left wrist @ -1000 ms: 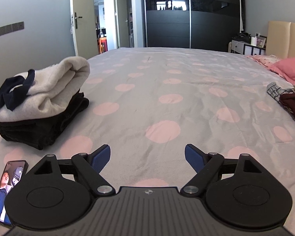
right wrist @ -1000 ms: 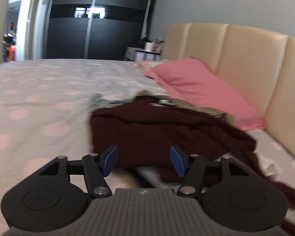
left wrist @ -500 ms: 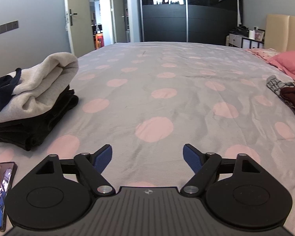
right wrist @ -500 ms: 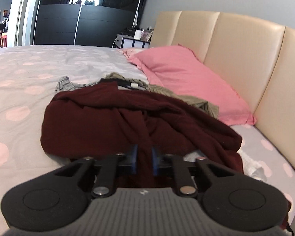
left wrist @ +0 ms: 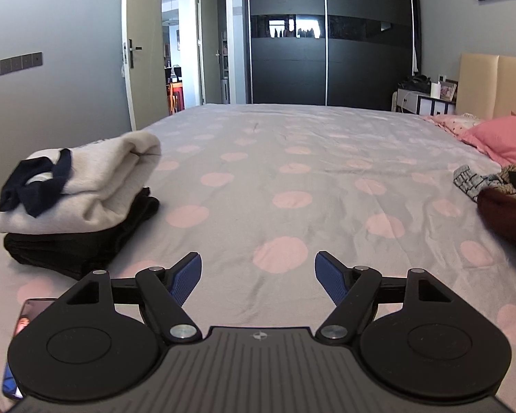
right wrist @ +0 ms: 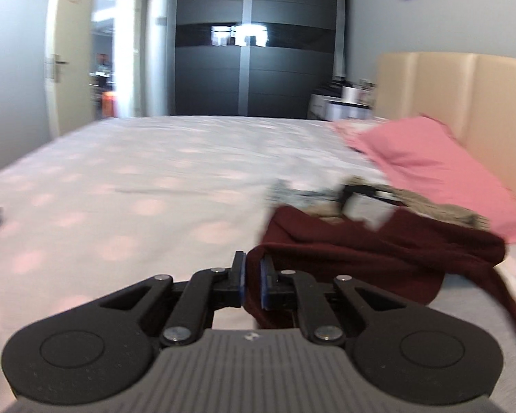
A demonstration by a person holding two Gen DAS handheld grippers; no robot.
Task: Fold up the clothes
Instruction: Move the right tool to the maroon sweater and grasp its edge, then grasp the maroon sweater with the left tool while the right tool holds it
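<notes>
**A:** Where's the garment?

**B:** The maroon top [right wrist: 361, 251] lies on the bed [right wrist: 154, 179] beside the pink pillow [right wrist: 430, 165]; my right claw [right wrist: 253, 282] is closing, pinching its near edge; my left claw [left wrist: 258, 277] is spread, empty.

**A:** Advice?

**B:** I'd drag it clear of the pile [right wrist: 326, 196], then spread it flat.

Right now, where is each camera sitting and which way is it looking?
Left wrist: on the left gripper, looking across the grey pink-dotted bed at folded clothes; open blue pads show.
Right wrist: on the right gripper, pinching the dark red garment; headboard behind.
Both show bed, garment, black wardrobe.
</notes>
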